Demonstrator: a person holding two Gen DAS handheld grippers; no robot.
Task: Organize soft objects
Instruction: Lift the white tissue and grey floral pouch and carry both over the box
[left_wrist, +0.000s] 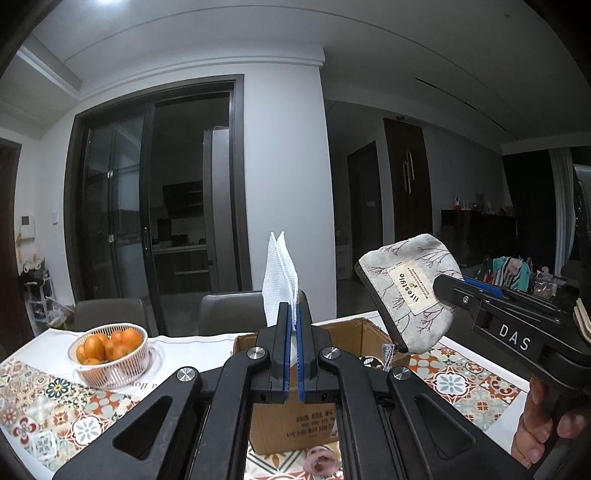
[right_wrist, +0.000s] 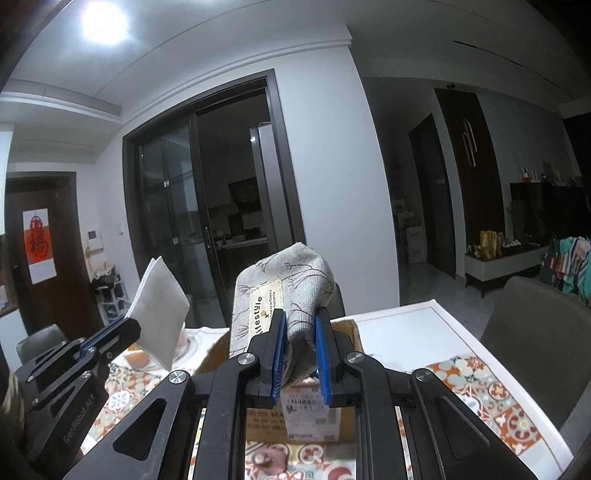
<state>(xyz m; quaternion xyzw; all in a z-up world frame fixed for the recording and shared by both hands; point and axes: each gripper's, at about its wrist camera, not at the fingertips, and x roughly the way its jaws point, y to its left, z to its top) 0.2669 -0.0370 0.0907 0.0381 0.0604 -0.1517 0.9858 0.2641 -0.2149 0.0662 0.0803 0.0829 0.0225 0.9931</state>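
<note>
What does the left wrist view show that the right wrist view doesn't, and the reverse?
Only the left wrist view: the whole basket of oranges, the zipper pull under the pouch, and the hand gripping the right gripper's handle.

Only the right wrist view: a red paper hanging on a door, and the chair at the table's right.

Both: the left gripper shut on a white cloth, the right gripper shut on the grey pouch, the open cardboard box below them, and the patterned tablecloth.
</note>
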